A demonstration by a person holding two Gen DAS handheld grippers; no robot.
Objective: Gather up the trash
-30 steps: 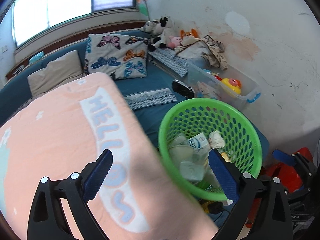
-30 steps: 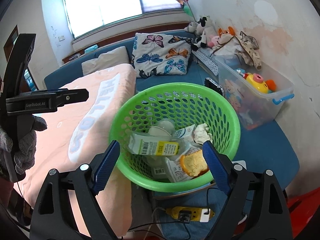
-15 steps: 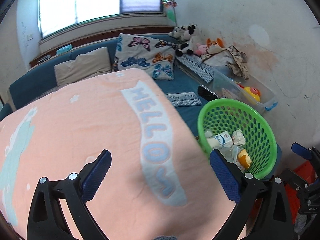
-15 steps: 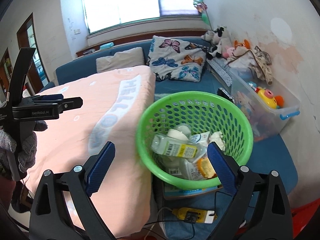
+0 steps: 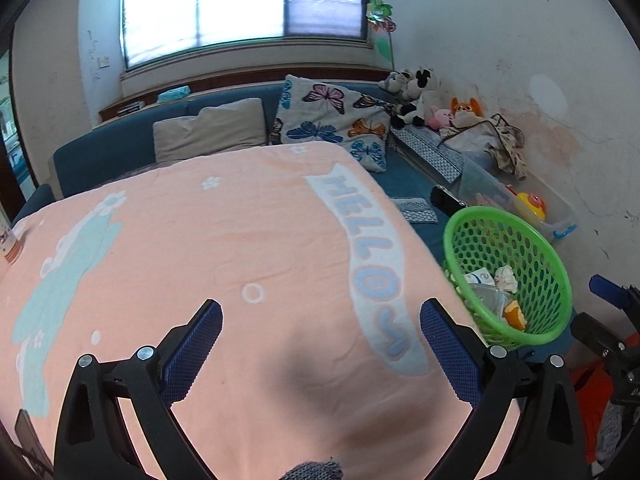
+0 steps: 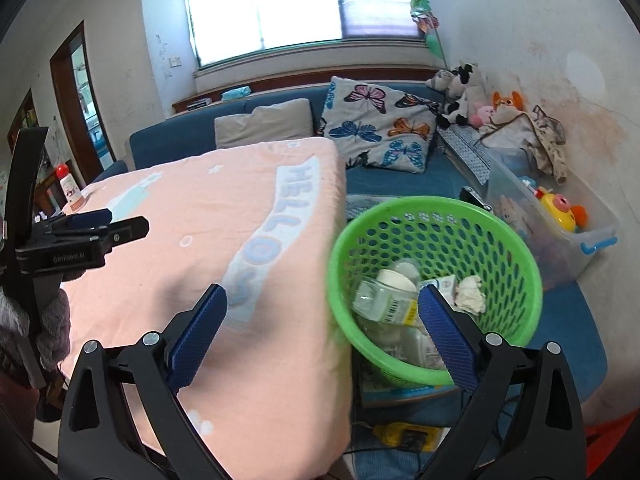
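Left gripper (image 5: 320, 344) jaws wide apart, empty; right gripper (image 6: 322, 330) jaws likewise.

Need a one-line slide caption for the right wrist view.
Open right gripper above the green basket of trash, beside the pink HELLO blanket.

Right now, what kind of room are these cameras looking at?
Probably a home living room or bedroom: a blue couch with a butterfly cushion, stuffed toys in the corner, and a window above.
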